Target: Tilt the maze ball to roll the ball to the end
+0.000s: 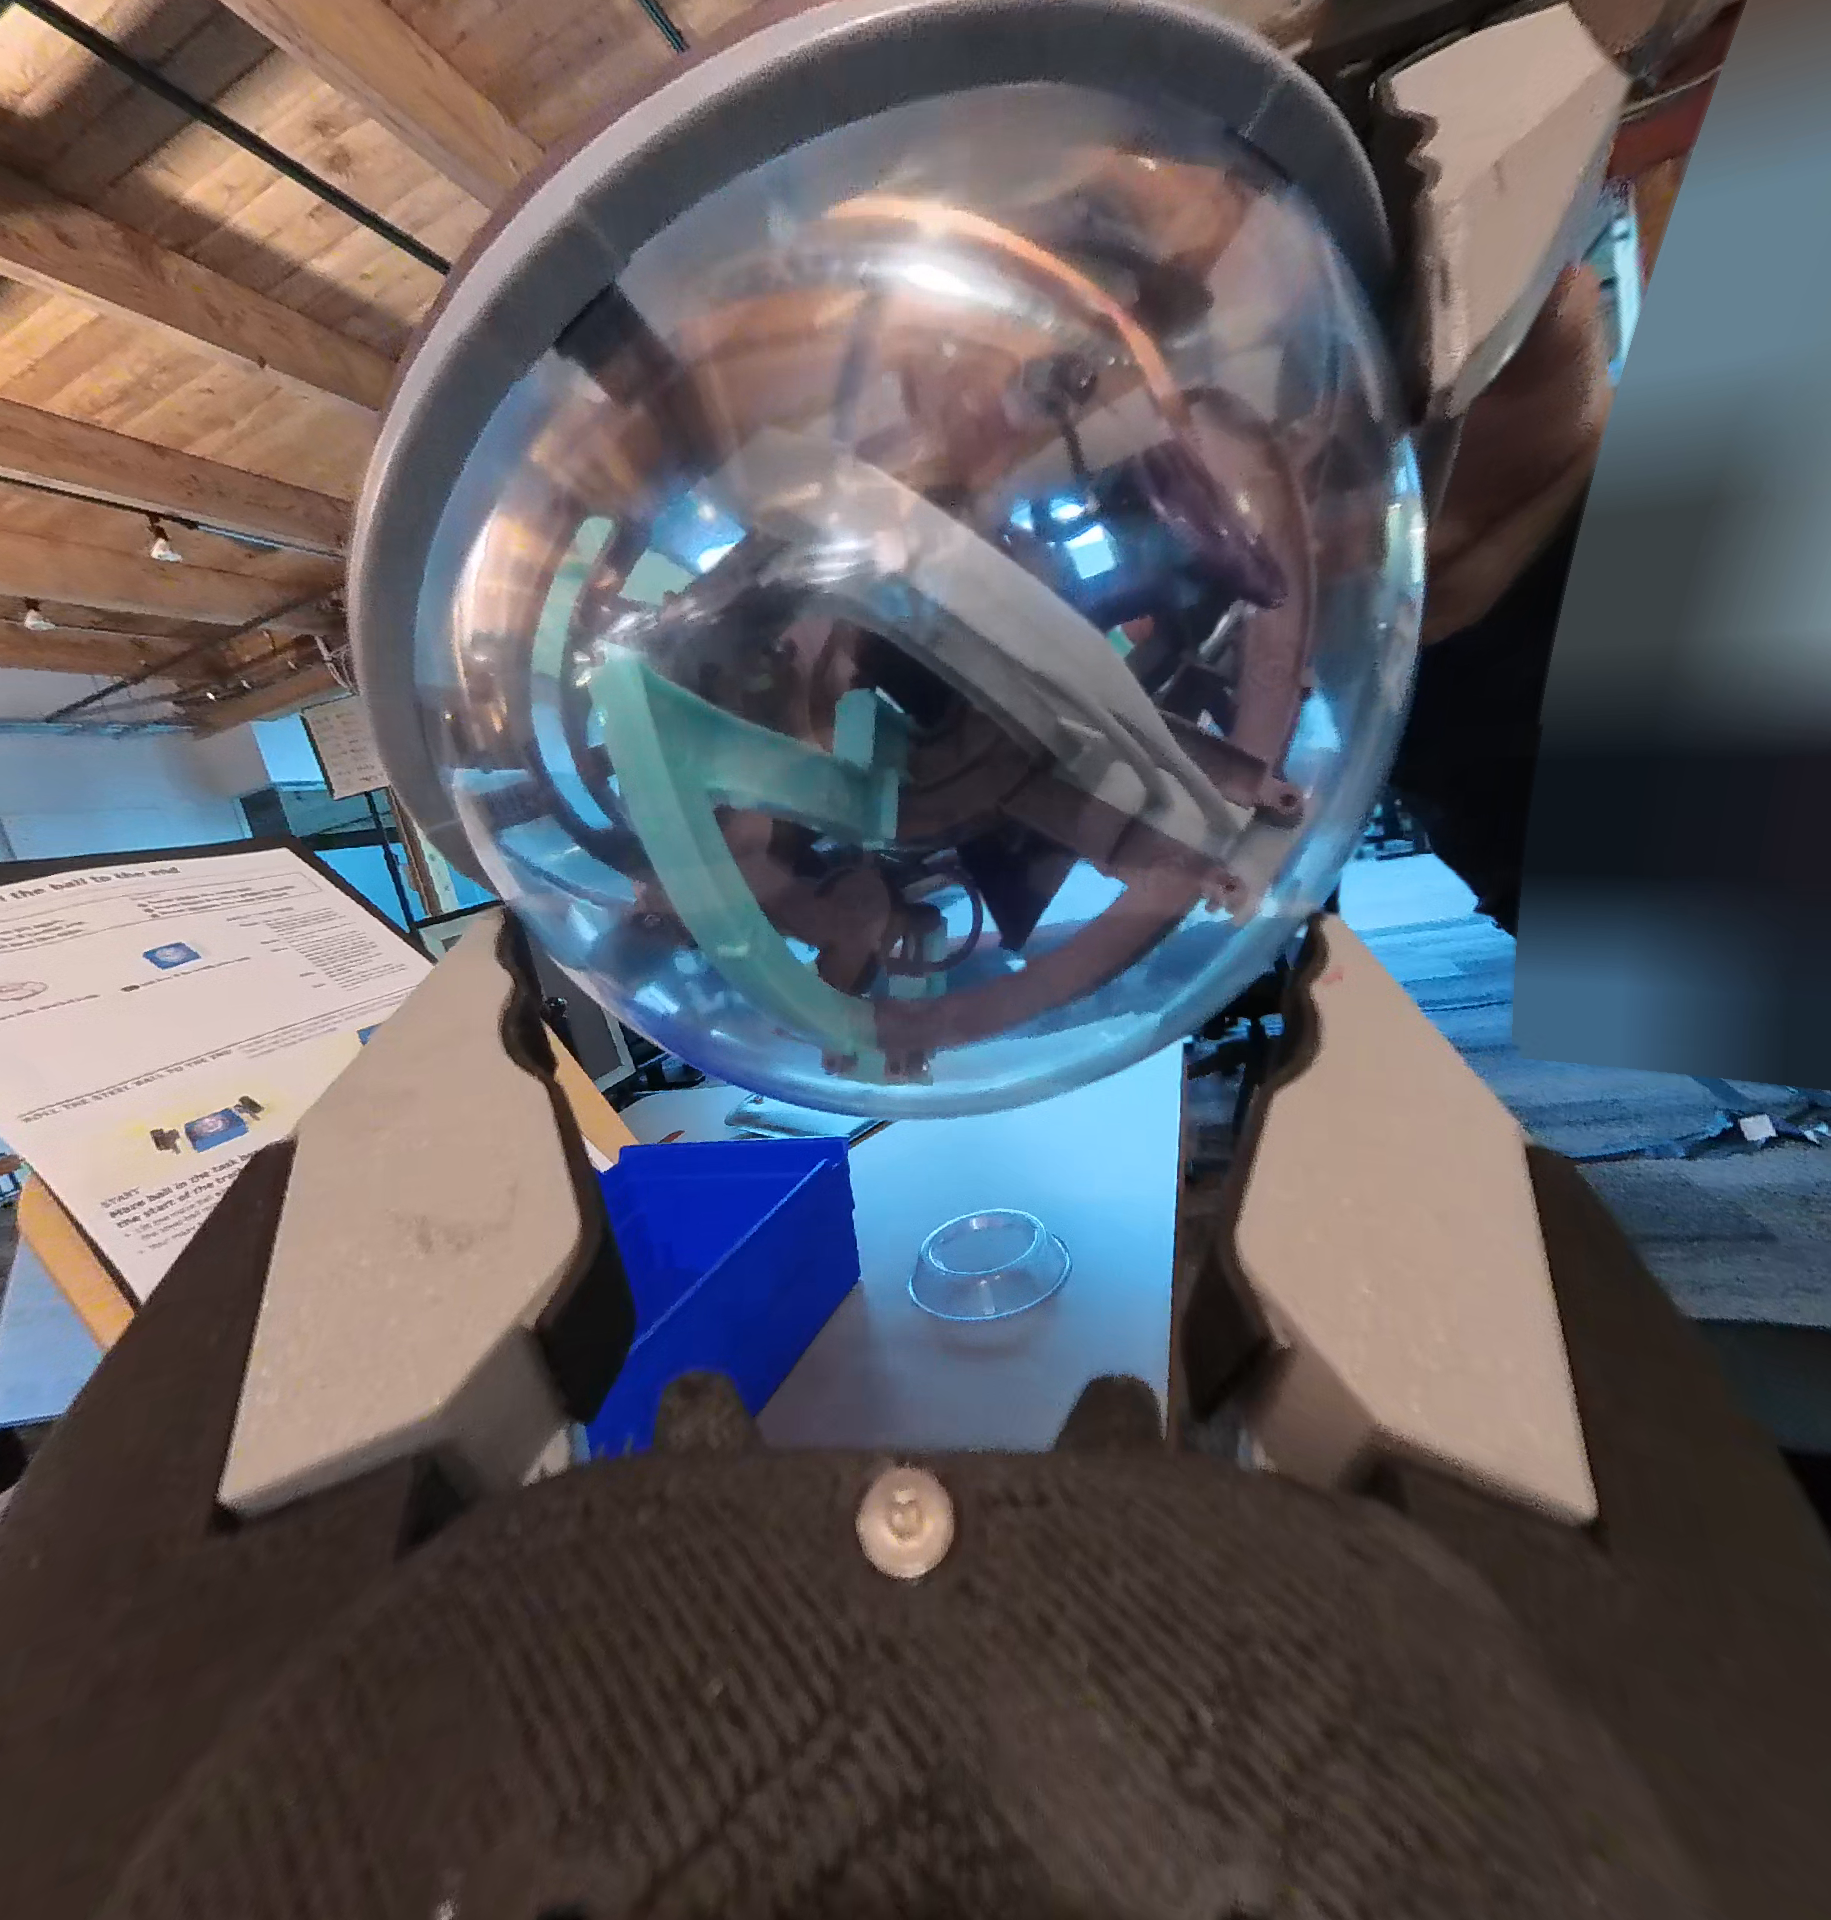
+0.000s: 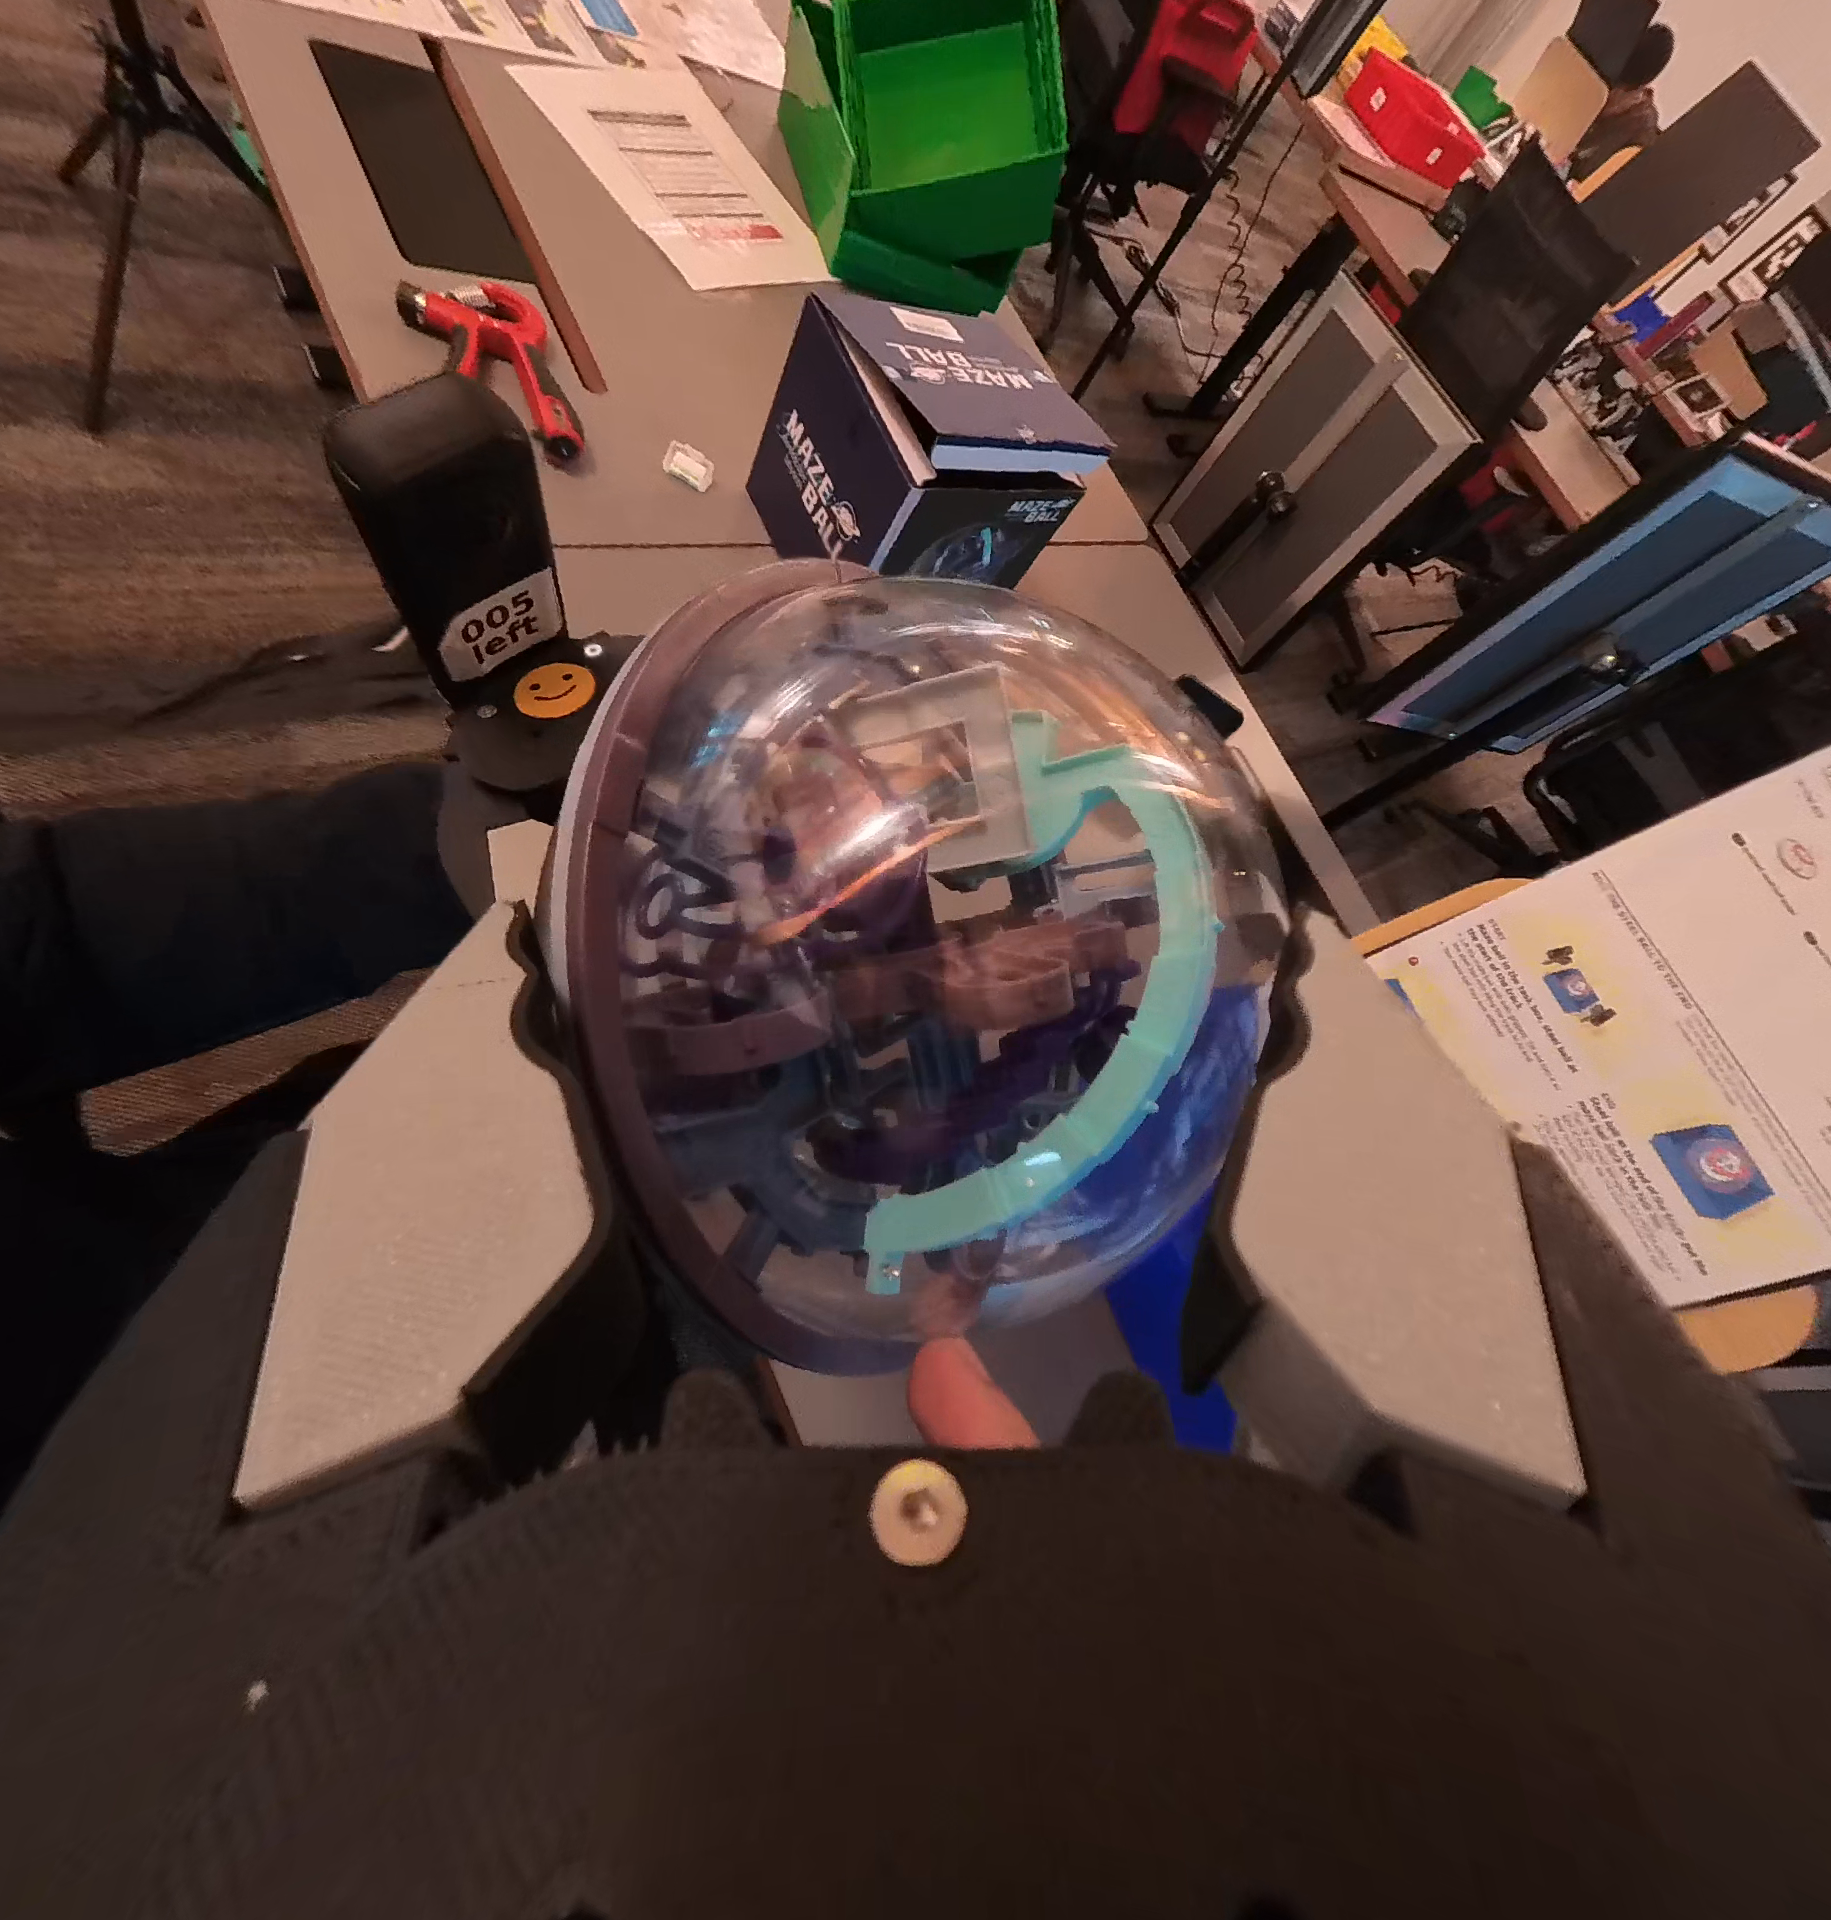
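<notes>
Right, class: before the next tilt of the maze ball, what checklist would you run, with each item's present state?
1. Left claw grips clear plastic maze ball: ok.
2. Right claw grips it: ok.
3. Ball lifted off the grey table: ok.
4. Small steel ball's position on the track: cannot tell.
5. Clear plastic ring stand free on the table: ok.
6. Blue plastic bin clear of the ball: ok.

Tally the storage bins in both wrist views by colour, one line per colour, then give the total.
Blue bin: 1, on the table below the maze ball.
Green bin: 1, at the table's far end.
Red bin: 1, on a far desk.
Total: 3 bins.
</notes>
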A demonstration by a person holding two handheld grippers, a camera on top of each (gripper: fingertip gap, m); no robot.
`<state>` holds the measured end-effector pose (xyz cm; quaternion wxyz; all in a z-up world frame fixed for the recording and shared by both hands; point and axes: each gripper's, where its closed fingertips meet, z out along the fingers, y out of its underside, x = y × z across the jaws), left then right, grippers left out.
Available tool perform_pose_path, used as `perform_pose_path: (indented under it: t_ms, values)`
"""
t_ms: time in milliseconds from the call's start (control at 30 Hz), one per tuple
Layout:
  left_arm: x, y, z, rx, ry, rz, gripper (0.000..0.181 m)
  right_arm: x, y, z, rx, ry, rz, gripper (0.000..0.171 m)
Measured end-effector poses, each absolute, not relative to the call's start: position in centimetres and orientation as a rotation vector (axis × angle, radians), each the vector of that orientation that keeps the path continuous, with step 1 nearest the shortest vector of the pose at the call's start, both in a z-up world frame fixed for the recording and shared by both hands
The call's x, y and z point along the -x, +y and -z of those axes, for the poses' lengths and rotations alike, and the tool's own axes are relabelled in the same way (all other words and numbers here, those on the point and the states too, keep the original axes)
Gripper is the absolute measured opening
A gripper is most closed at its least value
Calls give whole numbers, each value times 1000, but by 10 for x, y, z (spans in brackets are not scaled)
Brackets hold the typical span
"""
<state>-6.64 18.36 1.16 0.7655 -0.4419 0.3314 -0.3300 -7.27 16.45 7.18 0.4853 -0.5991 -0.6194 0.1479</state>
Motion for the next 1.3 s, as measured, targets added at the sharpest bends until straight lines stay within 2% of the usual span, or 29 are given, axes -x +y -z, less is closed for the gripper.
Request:
perform_pose_path:
  t_ms: [1300]
  values:
    - [69, 186, -5, 957, 729, 871, 138, 65, 173, -66, 1425, -1432, -565, 130]
